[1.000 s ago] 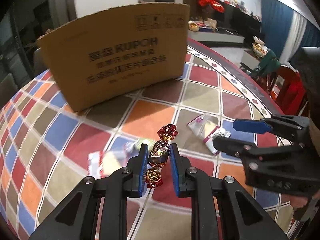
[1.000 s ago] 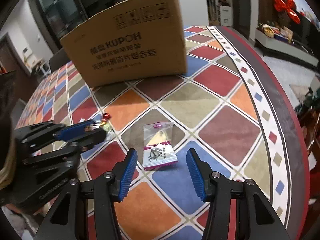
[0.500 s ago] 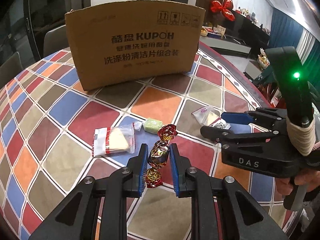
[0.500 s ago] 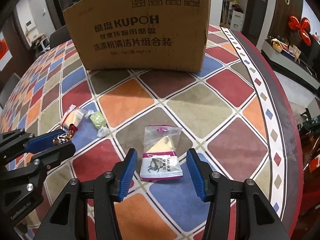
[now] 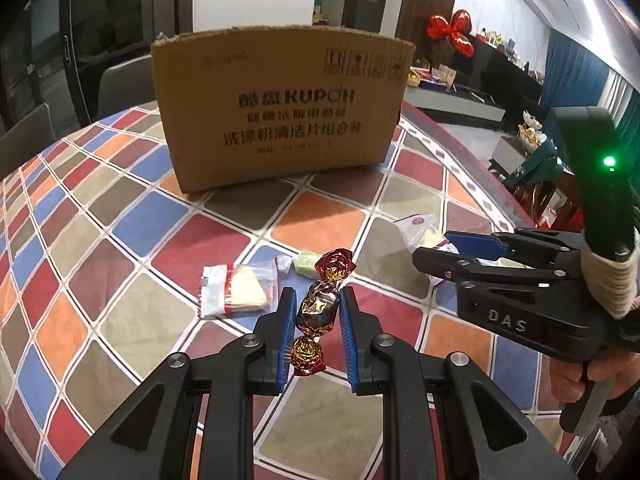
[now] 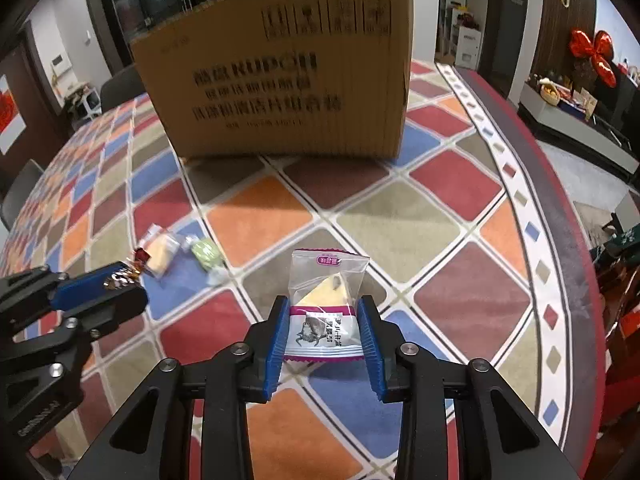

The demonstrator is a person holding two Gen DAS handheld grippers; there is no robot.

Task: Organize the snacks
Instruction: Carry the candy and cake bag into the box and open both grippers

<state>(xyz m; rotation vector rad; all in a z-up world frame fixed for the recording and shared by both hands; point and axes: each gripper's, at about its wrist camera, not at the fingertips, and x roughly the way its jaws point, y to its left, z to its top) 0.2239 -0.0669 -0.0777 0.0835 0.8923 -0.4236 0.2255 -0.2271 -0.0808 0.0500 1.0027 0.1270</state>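
My left gripper (image 5: pixel 318 312) is shut on a red-and-gold foil candy (image 5: pixel 320 310) and holds it above the table. It also shows at the left of the right wrist view (image 6: pixel 116 280). My right gripper (image 6: pixel 322 320) has closed on a clear packet with a purple band (image 6: pixel 326 312), fingers (image 6: pixel 280 332) touching both its sides; the packet seems to rest on the table. A red-striped clear packet (image 5: pixel 236 290) and a green sweet (image 5: pixel 306 262) lie on the table ahead of the left gripper. A brown cardboard box (image 5: pixel 280 108) stands at the back.
The round table (image 6: pixel 472 184) has a chequered cloth and its rim curves down the right side. Chairs (image 5: pixel 120 80) stand behind the box. A cabinet with a red bow (image 5: pixel 450 36) is far right.
The right gripper has moved forward and closed around the purple-banded packet. The left gripper has pulled back and risen with the candy; the box looks farther away.
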